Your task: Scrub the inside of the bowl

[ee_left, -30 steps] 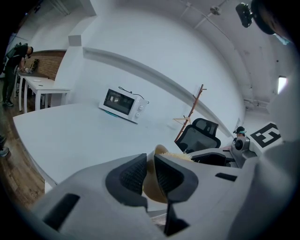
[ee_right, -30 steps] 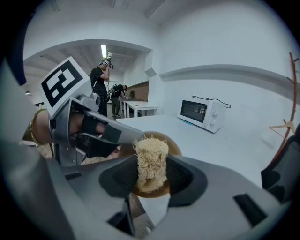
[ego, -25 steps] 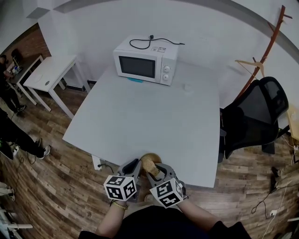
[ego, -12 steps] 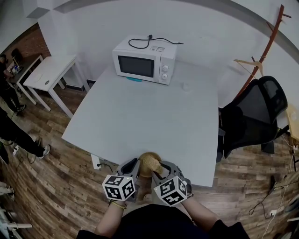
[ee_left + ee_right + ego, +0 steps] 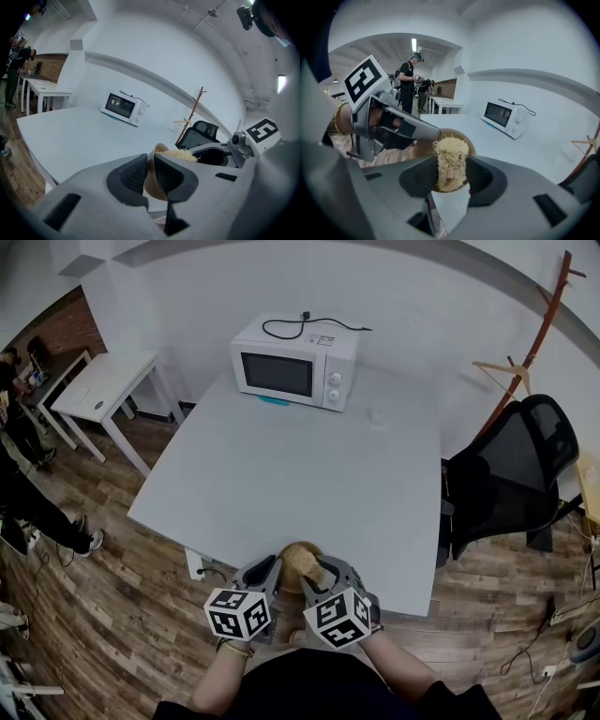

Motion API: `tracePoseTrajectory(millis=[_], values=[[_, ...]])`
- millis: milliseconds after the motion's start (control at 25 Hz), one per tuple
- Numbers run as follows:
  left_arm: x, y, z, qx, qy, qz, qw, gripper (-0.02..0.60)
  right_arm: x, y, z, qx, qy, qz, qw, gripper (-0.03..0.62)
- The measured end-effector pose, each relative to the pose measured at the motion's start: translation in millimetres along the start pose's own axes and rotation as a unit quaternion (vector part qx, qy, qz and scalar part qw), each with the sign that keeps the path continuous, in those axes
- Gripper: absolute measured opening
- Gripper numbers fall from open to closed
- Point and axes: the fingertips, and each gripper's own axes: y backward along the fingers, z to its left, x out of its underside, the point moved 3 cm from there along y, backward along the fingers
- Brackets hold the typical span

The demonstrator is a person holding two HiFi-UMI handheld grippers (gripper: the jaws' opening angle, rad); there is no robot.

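A small tan bowl (image 5: 296, 559) sits at the near edge of the grey table (image 5: 300, 474). My left gripper (image 5: 279, 576) is shut on the bowl's rim (image 5: 151, 168), one jaw inside and one outside. My right gripper (image 5: 316, 579) is shut on a straw-coloured fibre scrubber (image 5: 451, 161), whose top end stands over the inside of the bowl (image 5: 424, 145). In the left gripper view the scrubber (image 5: 180, 153) shows just above the rim. Whether the scrubber touches the bowl's wall is hidden.
A white microwave (image 5: 292, 362) with a black cord stands at the table's far side. A black office chair (image 5: 511, 474) and a wooden coat stand (image 5: 539, 324) are on the right. A small white table (image 5: 98, 390) and standing people (image 5: 408, 84) are on the left.
The right gripper with the scrubber has risen a little and rolled slightly at the bowl. The left gripper and bowl have stayed put.
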Motion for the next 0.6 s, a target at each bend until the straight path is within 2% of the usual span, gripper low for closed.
tracePoseTrajectory(millis=[600], values=[[-2.7,0.1,8.8,-0.006,0.011,-0.010,0.9999,0.041,-2.2,-7.8,31.8,-0.060,0.010,-0.001,0.998,0.167]])
